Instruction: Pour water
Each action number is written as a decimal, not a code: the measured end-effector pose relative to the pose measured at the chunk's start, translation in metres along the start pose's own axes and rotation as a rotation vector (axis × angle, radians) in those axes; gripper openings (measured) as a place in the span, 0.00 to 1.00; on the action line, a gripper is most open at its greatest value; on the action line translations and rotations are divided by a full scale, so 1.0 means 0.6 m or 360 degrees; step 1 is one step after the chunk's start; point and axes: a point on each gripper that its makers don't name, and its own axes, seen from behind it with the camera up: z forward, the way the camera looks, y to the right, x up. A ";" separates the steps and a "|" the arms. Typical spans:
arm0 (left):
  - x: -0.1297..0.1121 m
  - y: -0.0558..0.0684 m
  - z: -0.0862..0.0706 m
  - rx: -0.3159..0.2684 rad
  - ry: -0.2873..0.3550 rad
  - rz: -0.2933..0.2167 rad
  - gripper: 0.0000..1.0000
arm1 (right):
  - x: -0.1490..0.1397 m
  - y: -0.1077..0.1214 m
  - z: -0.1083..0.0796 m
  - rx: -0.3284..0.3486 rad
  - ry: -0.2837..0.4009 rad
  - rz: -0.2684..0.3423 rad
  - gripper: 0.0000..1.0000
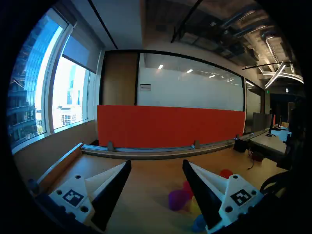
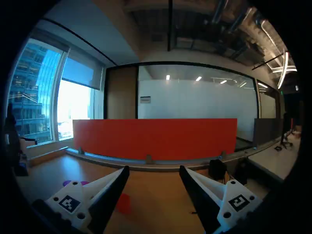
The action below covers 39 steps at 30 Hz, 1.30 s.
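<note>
In the left gripper view my left gripper (image 1: pixel 156 168) stands open above the wooden desk (image 1: pixel 156 183), nothing between its fingers. Below and right of it, partly behind the right finger, sit a purple cup (image 1: pixel 177 199), a red cup (image 1: pixel 226 173), a yellow piece (image 1: pixel 195 204) and a blue piece (image 1: pixel 199 224). In the right gripper view my right gripper (image 2: pixel 154 171) is open and holds nothing. A red cup (image 2: pixel 124 203) shows beside its left finger, and a purple cup rim (image 2: pixel 74 182) peeks over that finger.
An orange partition (image 1: pixel 167 125) runs along the desk's far edge, with a glass wall behind it. Windows (image 1: pixel 46 97) line the left. A black box (image 2: pixel 217 168) and cables sit at the right, beside another desk (image 2: pixel 273 156) with monitors.
</note>
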 end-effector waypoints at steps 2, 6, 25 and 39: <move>0.010 0.002 0.001 -0.0010 -0.0007 0.0001 0.98 | 0.011 0.000 0.002 0.0006 -0.0001 -0.0002 0.99; 0.036 0.008 0.002 -0.0028 -0.0007 0.0002 0.98 | 0.034 -0.001 0.006 0.0023 0.0011 -0.0005 0.99; 0.108 0.045 -0.004 -0.0197 0.0040 0.0045 0.98 | 0.062 -0.025 0.017 0.0155 0.0006 0.0008 0.99; 0.105 0.097 -0.018 -0.0445 0.0040 0.0123 0.98 | 0.080 -0.121 -0.008 0.0534 0.0013 -0.0055 0.99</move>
